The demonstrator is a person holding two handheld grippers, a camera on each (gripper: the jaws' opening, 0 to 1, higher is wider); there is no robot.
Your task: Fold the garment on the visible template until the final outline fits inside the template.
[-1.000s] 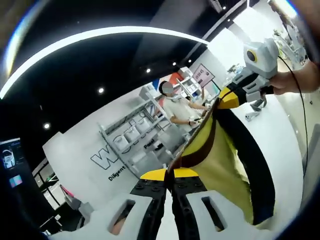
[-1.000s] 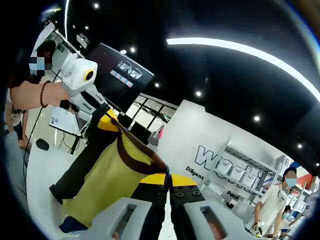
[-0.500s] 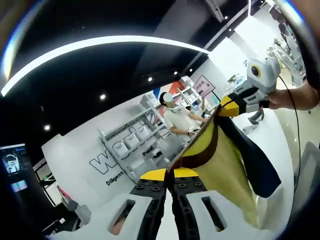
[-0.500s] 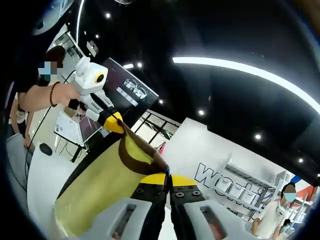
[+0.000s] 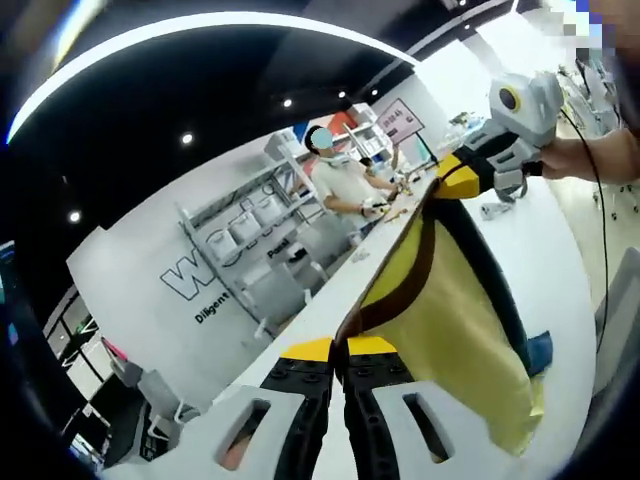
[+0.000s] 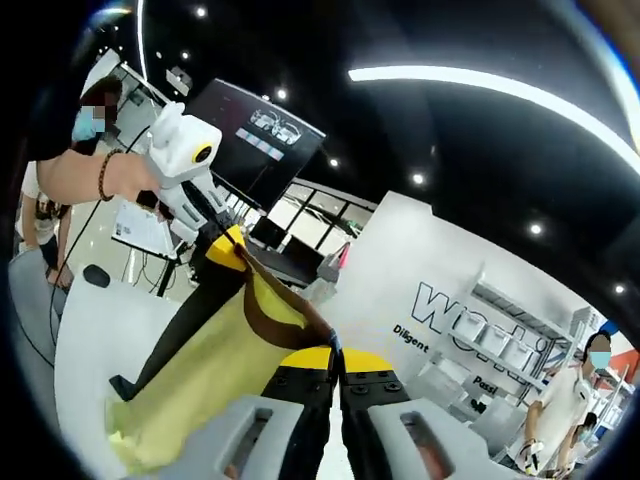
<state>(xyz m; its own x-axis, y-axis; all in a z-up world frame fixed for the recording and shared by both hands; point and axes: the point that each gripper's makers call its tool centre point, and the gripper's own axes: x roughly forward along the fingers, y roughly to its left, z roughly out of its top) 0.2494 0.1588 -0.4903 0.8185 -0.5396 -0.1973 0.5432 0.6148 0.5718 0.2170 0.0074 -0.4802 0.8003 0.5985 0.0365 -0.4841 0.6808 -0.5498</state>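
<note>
My left claw (image 5: 338, 345) is pinched tight at 6 o'clock, jaws pressed together. My right claw (image 6: 336, 352) is pinched tight too. Each claw sees the other one held up high: at 2 o'clock for the left, 10 o'clock for the right, my hand (image 6: 122, 175) gripping it.

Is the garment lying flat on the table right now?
No, the yellow garment hangs stretched in the air between the left gripper and the right gripper, above the white table.

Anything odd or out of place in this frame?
Nothing damaged. The yellow garment hangs in the air, stretched by its brown-trimmed edge between the left tool and right tool, not lying flat.
</note>
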